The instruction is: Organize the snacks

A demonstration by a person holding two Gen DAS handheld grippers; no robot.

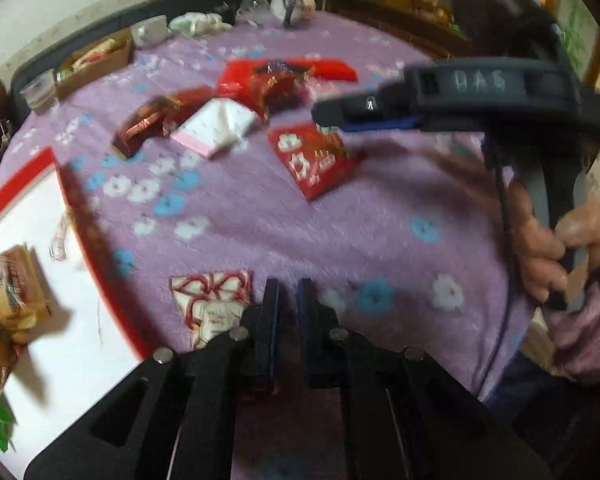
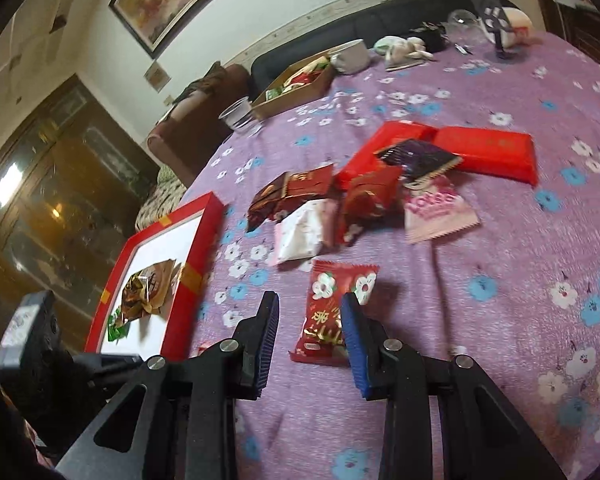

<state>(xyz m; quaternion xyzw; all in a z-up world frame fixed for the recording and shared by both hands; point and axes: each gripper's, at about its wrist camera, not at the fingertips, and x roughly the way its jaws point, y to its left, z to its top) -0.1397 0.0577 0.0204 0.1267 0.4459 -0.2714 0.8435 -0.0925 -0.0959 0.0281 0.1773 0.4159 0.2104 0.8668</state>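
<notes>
Directly ahead of the right gripper (image 2: pixel 310 312), a red snack packet with white flowers (image 2: pixel 334 312) lies flat on the purple flowered surface (image 2: pixel 480 340), its near end between the two spread fingers (image 2: pixel 354 344); whether either one touches it cannot be told, and nothing is held. Beyond the fingertips sits a loose heap of snacks (image 2: pixel 340 200): dark red wrappers, a white and pink sachet, a pink packet, two flat red boxes. Left of the fingers stands a red-rimmed box with a white floor (image 2: pixel 188 256), a few wrapped sweets inside it.

Left gripper (image 1: pixel 288 292): fingers nearly closed, a narrow gap between them, empty. A red-and-white patterned packet (image 1: pixel 214 300) lies just left of the fingertips, its edge against the left finger (image 1: pixel 271 300). Same red-rimmed box further left. Right gripper visible far ahead and right, over the flowered packet.
</notes>
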